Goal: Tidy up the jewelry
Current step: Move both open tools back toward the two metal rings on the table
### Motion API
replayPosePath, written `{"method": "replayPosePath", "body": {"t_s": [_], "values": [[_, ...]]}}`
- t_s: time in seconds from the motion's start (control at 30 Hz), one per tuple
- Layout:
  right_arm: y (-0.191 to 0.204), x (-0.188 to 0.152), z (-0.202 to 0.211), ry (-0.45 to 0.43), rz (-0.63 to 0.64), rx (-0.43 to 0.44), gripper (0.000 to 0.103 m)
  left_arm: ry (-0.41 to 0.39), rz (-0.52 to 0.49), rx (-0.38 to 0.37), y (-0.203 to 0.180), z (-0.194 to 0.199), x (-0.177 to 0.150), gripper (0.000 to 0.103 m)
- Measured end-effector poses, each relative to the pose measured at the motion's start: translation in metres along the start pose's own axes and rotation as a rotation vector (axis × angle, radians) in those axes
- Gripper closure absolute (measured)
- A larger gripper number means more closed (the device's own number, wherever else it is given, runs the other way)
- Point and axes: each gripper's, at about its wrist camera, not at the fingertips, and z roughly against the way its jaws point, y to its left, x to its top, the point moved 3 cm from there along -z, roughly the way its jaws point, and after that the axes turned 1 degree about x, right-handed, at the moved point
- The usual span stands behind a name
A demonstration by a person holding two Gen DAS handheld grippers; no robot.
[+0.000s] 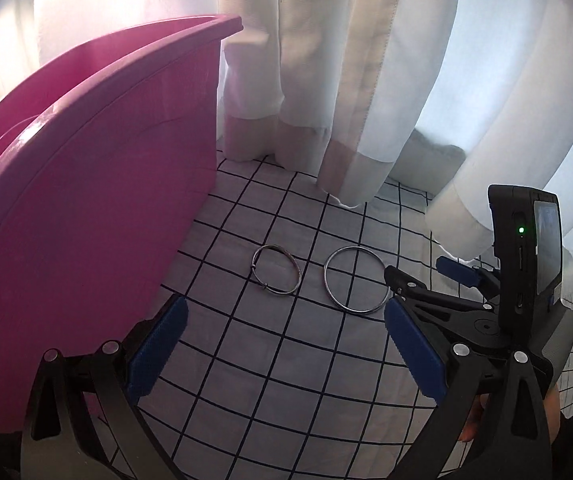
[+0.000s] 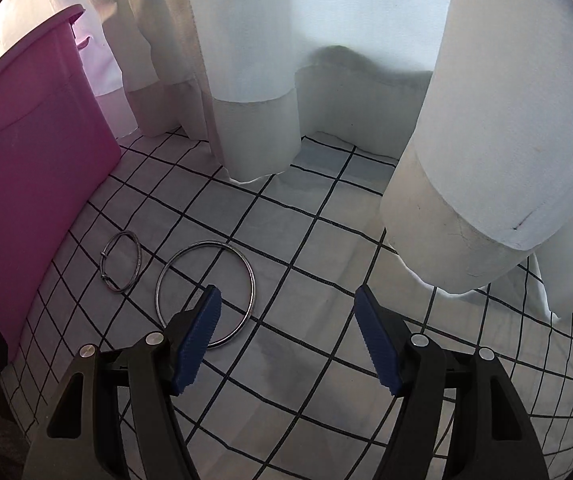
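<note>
Your left tongs [image 1: 286, 316] stand with their blue-padded fingers [image 1: 158, 354] spread wide apart and nothing between them, poised above a white cloth ruled with a black grid [image 1: 270, 360]. Just ahead of the left tongs' fingertips lie two thin metal bangles flat on the cloth, side by side and near each other but not touching: a smaller bangle [image 1: 275, 269] with a clasp-like knot on its rim, toward the left finger, and a larger plain bangle [image 1: 356, 280], toward the right finger. Your right tongs [image 2: 288, 294] are likewise parted and empty; the tip of their left finger [image 2: 198, 340] overlaps the larger bangle [image 2: 205, 282] in the right wrist view, though you cannot tell from the frame whether it touches the ring or hovers above it. The smaller bangle [image 2: 121, 256] lies just beyond and to the left of that finger. In the left wrist view the right tongs [image 1: 426, 284] appear at the right edge, beside the larger bangle, with a black camera unit showing a green light [image 1: 526, 248] mounted on them. To the left of both tongs stands a tall pink plastic bin [image 1: 86, 200], its wall close to the smaller bangle. Beyond the bangles, white curtains [image 2: 326, 80] hang down with their hems resting on the gridded cloth.
</note>
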Motion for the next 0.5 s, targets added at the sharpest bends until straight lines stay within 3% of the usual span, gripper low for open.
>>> {"method": "replayPosePath", "body": {"t_s": [0.23, 0.5], "values": [[-0.004, -0.003, -0.011, 0.002, 0.009, -0.058, 0.037, 0.021, 0.025, -0.004, 0.000, -0.026, 0.003, 0.006], [-0.046, -0.025, 0.006, 0.002, -0.067, -0.096, 0.036, 0.040, -0.010, 0.015, -0.014, -0.058, 0.005, 0.006]]}}
